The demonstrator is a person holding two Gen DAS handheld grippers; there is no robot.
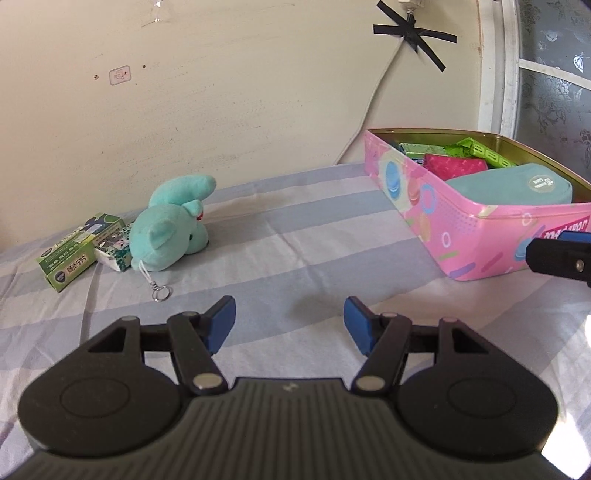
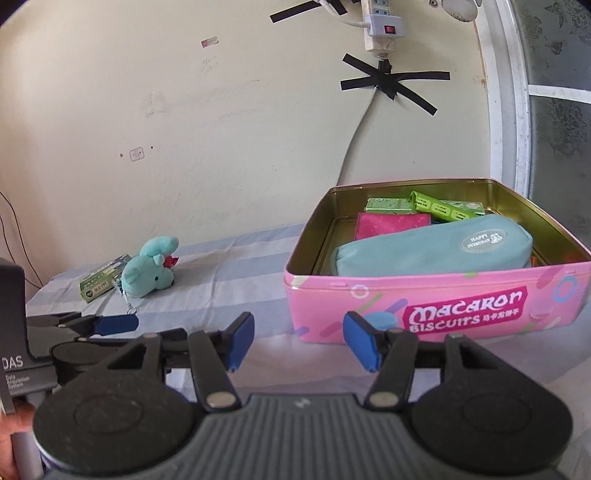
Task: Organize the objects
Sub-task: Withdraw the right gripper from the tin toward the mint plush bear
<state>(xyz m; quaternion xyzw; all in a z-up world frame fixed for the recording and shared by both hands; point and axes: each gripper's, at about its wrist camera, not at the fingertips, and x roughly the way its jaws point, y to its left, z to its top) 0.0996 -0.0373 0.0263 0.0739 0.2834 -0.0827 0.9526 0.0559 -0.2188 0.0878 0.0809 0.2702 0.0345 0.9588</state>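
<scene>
A teal plush toy [image 1: 173, 225] with a keyring lies on the striped sheet at the left, touching two small green boxes [image 1: 79, 251]. It also shows in the right wrist view [image 2: 149, 271]. A pink macaron tin [image 1: 469, 221] stands open at the right, holding a teal pouch [image 2: 436, 247], a pink packet [image 2: 391, 223] and green packs [image 2: 443, 206]. My left gripper [image 1: 290, 325] is open and empty, low over the sheet between toy and tin. My right gripper [image 2: 299, 341] is open and empty, in front of the tin [image 2: 436, 306].
A cream wall stands right behind the bed. A power strip [image 2: 378, 26] and its cable are taped to it with black tape. A window frame [image 2: 506, 110] is at the right. The left gripper shows at the left edge of the right wrist view [image 2: 110, 325].
</scene>
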